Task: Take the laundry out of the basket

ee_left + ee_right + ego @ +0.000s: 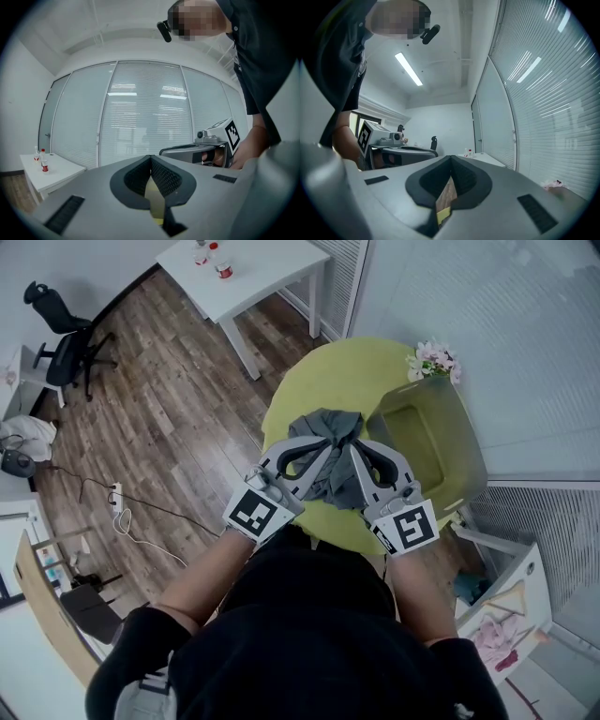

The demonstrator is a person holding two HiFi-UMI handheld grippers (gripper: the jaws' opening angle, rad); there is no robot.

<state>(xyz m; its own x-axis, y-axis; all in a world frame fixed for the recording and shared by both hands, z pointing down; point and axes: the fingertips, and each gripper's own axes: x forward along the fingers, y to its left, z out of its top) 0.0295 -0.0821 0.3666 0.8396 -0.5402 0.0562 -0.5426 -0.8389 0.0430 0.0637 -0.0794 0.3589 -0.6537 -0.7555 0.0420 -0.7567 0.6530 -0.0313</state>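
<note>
A grey garment (330, 426) hangs bunched over the round yellow-green table (305, 390), just left of the yellow-green laundry basket (469, 460). My left gripper (326, 444) and right gripper (356, 444) point level with their tips close together, and both are shut on the garment's top. The cloth drapes down between the two gripper bodies. In the left gripper view the left gripper (150, 158) has its jaws closed at the tip, with the right gripper (206, 149) beside it. In the right gripper view the right gripper (451, 158) is likewise closed. The cloth is hidden below the jaws in both gripper views.
Pink flowers (432, 360) stand at the basket's far corner. A white table (246, 273) with bottles (222, 263) is farther back, and an office chair (58, 332) at the left. Cables (122, 517) lie on the wooden floor. A glass wall with blinds (145, 122) runs along the right.
</note>
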